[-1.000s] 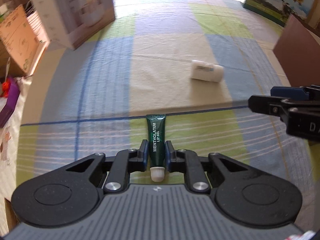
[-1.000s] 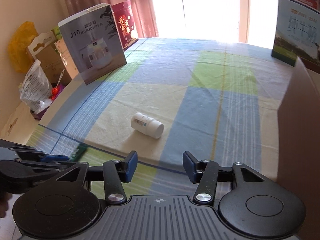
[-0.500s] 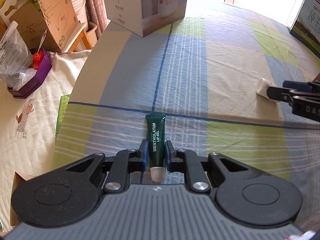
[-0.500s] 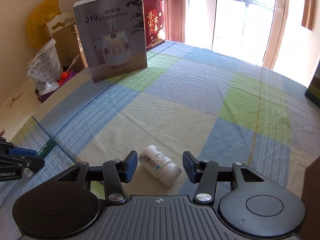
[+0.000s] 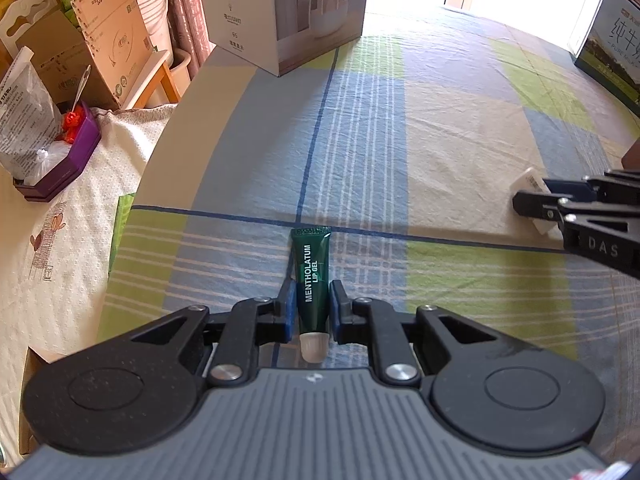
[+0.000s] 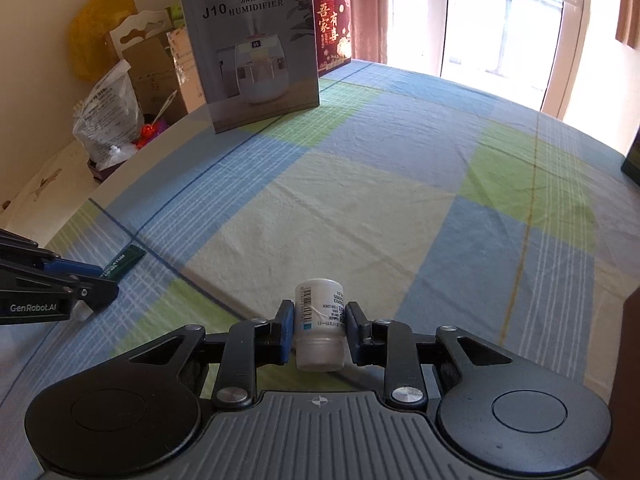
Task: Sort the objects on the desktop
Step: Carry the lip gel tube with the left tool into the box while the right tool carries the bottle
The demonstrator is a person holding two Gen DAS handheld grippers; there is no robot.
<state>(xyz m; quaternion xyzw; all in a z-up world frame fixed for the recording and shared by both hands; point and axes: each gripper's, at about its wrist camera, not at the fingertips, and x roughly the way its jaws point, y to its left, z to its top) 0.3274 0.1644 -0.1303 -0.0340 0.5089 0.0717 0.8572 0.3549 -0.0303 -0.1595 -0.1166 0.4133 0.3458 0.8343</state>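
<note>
My left gripper (image 5: 311,312) is shut on a dark green Mentholatum lip gel tube (image 5: 311,276), cap toward the camera, just above the checked tablecloth. My right gripper (image 6: 319,322) is shut on a small white bottle (image 6: 319,320) with a printed label, cap toward the camera. In the left wrist view the right gripper (image 5: 536,204) sits at the right edge with the white bottle (image 5: 530,182) showing behind its fingers. In the right wrist view the left gripper (image 6: 96,286) is at the left edge with the green tube's end (image 6: 124,260) sticking out.
A grey humidifier box (image 6: 252,48) and a red gift box (image 6: 332,24) stand at the table's far left. A milk carton box (image 5: 612,52) stands at the far right. A brown box edge (image 6: 624,380) is close on the right. Bags and cardboard (image 5: 52,92) lie beyond the left table edge.
My right gripper has moved forward around the white bottle and shut on it; the bottle now points along the fingers. My left gripper keeps the tube and has turned left.
</note>
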